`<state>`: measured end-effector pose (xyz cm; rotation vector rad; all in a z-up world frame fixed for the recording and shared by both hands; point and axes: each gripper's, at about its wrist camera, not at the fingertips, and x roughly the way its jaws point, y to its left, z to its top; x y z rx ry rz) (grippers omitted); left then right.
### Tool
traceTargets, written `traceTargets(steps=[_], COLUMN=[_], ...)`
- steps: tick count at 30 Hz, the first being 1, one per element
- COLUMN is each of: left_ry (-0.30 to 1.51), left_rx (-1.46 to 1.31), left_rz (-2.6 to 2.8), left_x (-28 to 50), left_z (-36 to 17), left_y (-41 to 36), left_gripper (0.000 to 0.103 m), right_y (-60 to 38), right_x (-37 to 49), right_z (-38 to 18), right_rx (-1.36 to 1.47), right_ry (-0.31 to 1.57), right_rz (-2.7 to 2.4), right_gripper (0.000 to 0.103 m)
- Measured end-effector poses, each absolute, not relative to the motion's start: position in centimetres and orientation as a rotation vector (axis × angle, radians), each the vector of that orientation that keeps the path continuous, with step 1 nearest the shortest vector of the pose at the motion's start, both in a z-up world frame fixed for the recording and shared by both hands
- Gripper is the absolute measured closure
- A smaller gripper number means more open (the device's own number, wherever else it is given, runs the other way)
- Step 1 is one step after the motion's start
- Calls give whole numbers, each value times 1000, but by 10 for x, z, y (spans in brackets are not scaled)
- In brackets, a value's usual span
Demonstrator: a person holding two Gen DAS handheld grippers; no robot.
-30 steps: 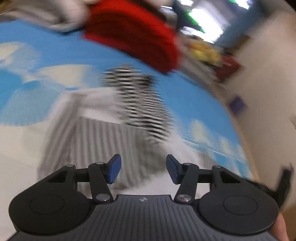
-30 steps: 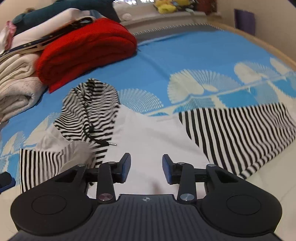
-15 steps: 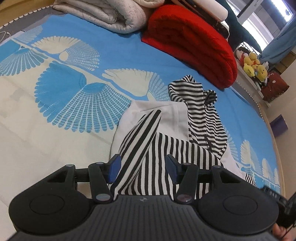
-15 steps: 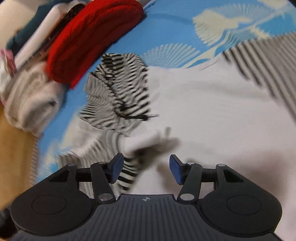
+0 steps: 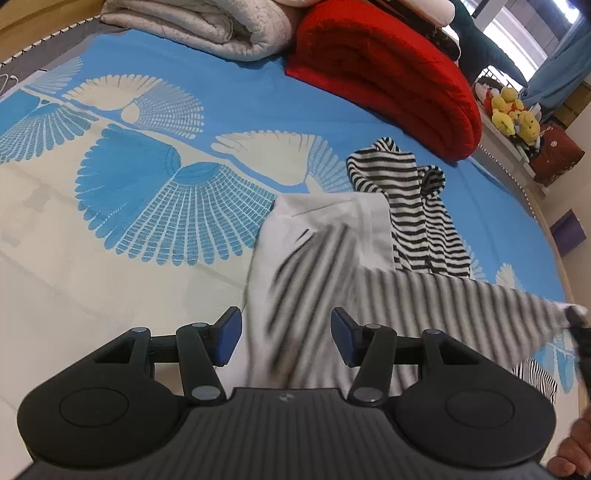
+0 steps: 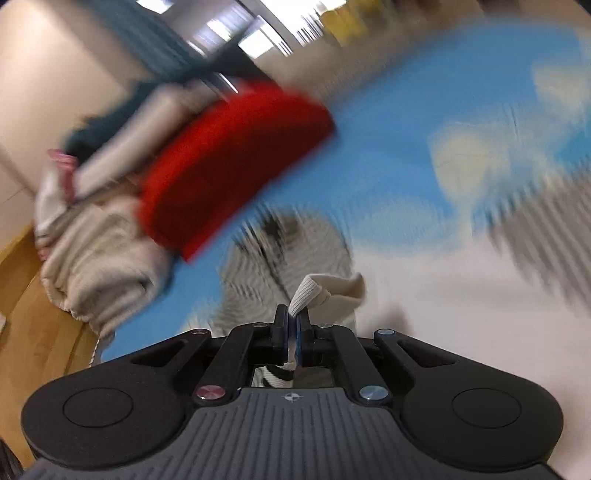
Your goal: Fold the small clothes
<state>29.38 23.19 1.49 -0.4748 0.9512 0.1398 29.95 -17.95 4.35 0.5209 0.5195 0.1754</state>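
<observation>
A small hoodie with a white body [image 5: 325, 218] and black-and-white striped hood [image 5: 402, 184] and sleeves lies on the blue-and-cream bedspread [image 5: 155, 206]. My left gripper [image 5: 285, 334] is open and empty, low over the near edge of the hoodie. One striped sleeve [image 5: 461, 306] is stretched out to the right, blurred by motion. My right gripper [image 6: 293, 326] is shut on the white ribbed cuff [image 6: 306, 293] of that sleeve and holds it above the hoodie [image 6: 288, 254]. The right wrist view is heavily blurred.
A folded red blanket [image 5: 384, 70] and a folded beige quilt [image 5: 207, 26] are stacked at the far side of the bed; both show blurred in the right wrist view [image 6: 229, 170]. Yellow plush toys [image 5: 513, 110] sit beyond the bed. Wooden floor [image 6: 33, 295] lies at left.
My right gripper has closed on the sleeve cuff and is swinging it quickly across the hoodie. The sleeve is now pulled out to the right. My left gripper stays open, nearly still.
</observation>
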Motion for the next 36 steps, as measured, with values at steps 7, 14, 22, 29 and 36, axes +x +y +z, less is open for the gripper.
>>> traceTargets(steps=[7, 14, 22, 29, 36], left_ry=[995, 1077, 1228, 1164, 1236], left_rx=[-410, -316, -115, -182, -105], left_rz=[62, -43, -3, -33, -3], left_x=[295, 296, 295, 297, 298], left_z=[5, -16, -48, -39, -52], left_y=[204, 174, 158, 155, 150], left_gripper=[44, 44, 44, 44, 43], right_y=[-226, -253, -285, -288, -268], right_x=[300, 309, 305, 313, 310], right_z=[-4, -21, -53, -52, -11], right_rx=[420, 460, 703, 709, 534], right_ry=[759, 896, 1061, 1066, 853], right_rz=[-233, -241, -264, -241, -178], right_gripper=[100, 98, 83, 78, 97])
